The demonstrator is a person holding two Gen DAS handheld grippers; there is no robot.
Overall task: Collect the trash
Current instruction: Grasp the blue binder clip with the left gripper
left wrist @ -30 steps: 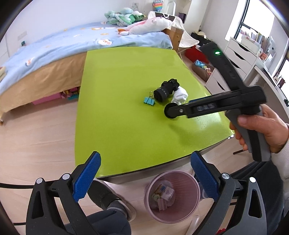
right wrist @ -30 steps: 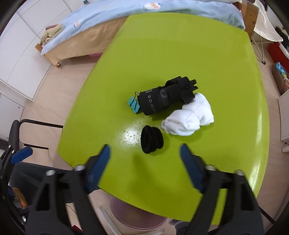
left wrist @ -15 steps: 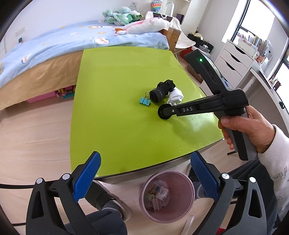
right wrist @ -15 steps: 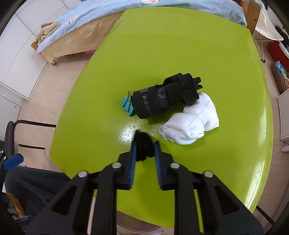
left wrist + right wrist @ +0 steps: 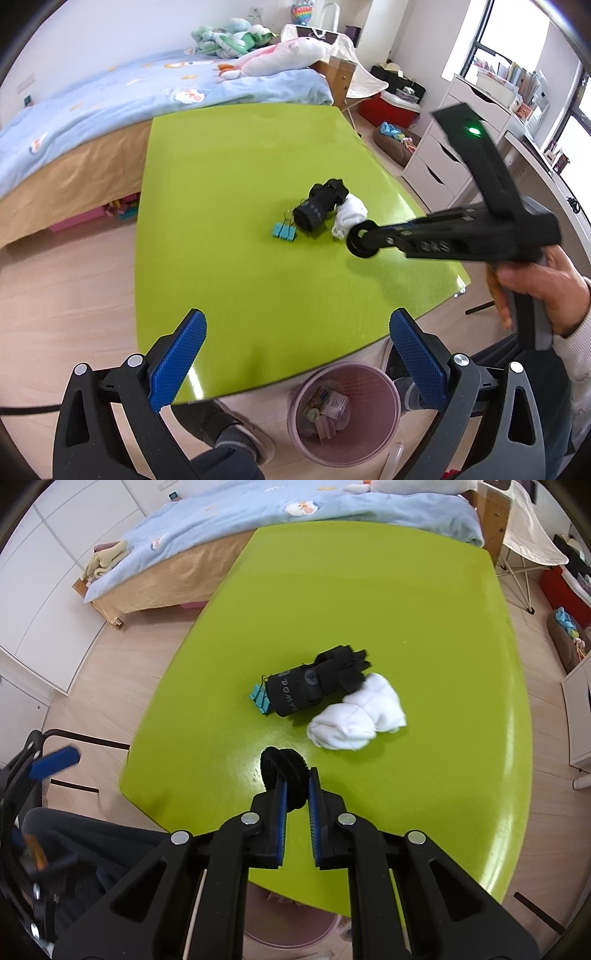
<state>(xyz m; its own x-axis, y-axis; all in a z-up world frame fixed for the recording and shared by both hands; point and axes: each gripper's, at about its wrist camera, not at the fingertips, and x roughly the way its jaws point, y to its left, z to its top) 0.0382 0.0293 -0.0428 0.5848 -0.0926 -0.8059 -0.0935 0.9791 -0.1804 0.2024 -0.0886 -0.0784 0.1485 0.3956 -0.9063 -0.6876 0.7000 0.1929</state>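
Observation:
My right gripper (image 5: 295, 779) is shut on a black ring-shaped roll (image 5: 282, 771) and holds it just above the green table (image 5: 369, 602). It also shows in the left wrist view (image 5: 364, 240), with the roll (image 5: 360, 245) at its tip. A rolled black sleeve (image 5: 314, 685), a white sock bundle (image 5: 356, 716) and teal binder clips (image 5: 259, 698) lie on the table beyond it. My left gripper (image 5: 295, 339) is open and empty above the table's near edge. A pink trash bin (image 5: 345, 410) with several scraps stands on the floor below that edge.
A bed with a blue cover (image 5: 110, 96) runs behind the table. White drawers (image 5: 454, 147) and a desk stand at the right. A black chair (image 5: 44, 812) is at the table's left in the right wrist view. The person's legs (image 5: 221, 443) are beside the bin.
My right gripper closed on the black roll and has lifted it off the table toward me. The left gripper stayed open and shifted slightly.

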